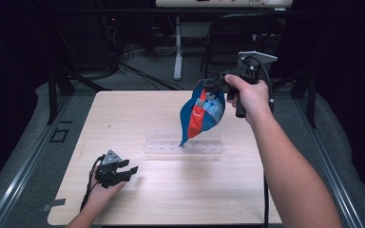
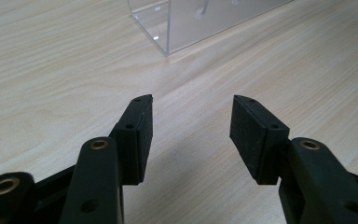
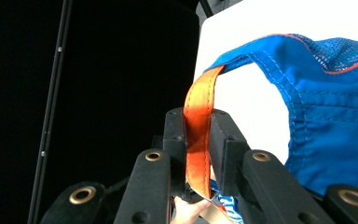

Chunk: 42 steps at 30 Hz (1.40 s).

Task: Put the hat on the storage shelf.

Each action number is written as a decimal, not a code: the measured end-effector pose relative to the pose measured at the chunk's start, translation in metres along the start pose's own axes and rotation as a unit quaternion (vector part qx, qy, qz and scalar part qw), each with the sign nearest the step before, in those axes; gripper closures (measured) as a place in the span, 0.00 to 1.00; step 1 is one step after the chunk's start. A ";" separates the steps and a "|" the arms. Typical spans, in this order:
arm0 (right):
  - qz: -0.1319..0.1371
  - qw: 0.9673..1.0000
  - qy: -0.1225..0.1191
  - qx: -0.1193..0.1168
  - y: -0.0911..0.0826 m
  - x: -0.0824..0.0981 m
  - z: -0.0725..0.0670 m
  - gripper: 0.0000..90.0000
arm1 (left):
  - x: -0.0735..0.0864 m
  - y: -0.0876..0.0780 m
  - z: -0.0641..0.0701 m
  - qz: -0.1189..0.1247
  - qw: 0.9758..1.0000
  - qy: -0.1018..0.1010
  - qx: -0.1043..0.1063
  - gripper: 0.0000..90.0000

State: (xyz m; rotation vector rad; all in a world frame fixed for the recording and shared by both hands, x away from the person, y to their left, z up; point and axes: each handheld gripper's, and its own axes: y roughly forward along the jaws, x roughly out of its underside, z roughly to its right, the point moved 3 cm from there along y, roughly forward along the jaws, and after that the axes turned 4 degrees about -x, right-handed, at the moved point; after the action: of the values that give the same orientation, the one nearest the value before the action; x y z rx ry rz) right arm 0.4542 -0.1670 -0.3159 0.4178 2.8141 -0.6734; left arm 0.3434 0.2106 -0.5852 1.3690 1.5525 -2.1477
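High view: right gripper [image 1: 208, 85] pinches the orange strap [image 3: 198, 135] of a blue bag [image 1: 200, 116]; left gripper [image 1: 132, 171] rests spread on the table [image 1: 171, 190].

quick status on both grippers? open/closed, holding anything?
Left gripper: open, holding nothing, low over the table.
Right gripper: closed on the orange strap of the blue bag, holding it up in the air.

- Light wood-grain table [image 1: 123, 118] stood on grey floor [image 1: 24, 137], dark surroundings on both sides
- Clear plastic rack [image 1: 171, 142] sat near table centre; one corner of it seen in left gripper view
- Dark chair [image 1: 233, 33] and white desk leg [image 1: 177, 47] stood beyond far edge
- Black cables [image 1: 133, 66] lay on floor behind table
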 end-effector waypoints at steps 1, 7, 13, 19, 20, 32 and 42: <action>0.002 1.000 -0.001 0.002 0.001 0.000 0.001 0.87 | 0.000 0.000 0.000 0.000 1.000 -0.001 0.001 0.55; -0.001 1.000 0.005 0.003 0.003 -0.001 0.005 0.87 | 0.000 0.000 0.000 0.000 1.000 0.000 0.001 0.55; -0.002 1.000 0.006 0.003 0.009 0.000 0.008 0.87 | 0.000 0.000 0.000 -0.004 1.000 0.001 0.000 0.55; -0.009 1.000 0.004 0.005 0.013 0.001 0.009 0.87 | 0.000 0.000 0.000 0.000 1.000 0.001 0.001 0.55; -0.008 1.000 0.004 0.006 0.013 0.001 0.010 0.87 | 0.000 0.000 0.000 0.002 1.000 0.000 0.000 0.55; -0.016 1.000 0.014 0.009 0.023 0.005 0.025 0.87 | 0.000 0.000 -0.001 0.000 1.000 0.002 0.000 0.55; -0.025 0.999 0.022 0.022 0.032 0.009 0.039 0.87 | -0.001 0.000 -0.001 0.002 1.000 0.000 0.001 0.55</action>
State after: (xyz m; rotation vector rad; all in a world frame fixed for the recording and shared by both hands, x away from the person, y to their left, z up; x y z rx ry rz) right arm 0.4616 -0.1557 -0.3656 0.3766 2.8639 -0.7457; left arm 0.3445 0.2109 -0.5846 1.3721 1.5485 -2.1467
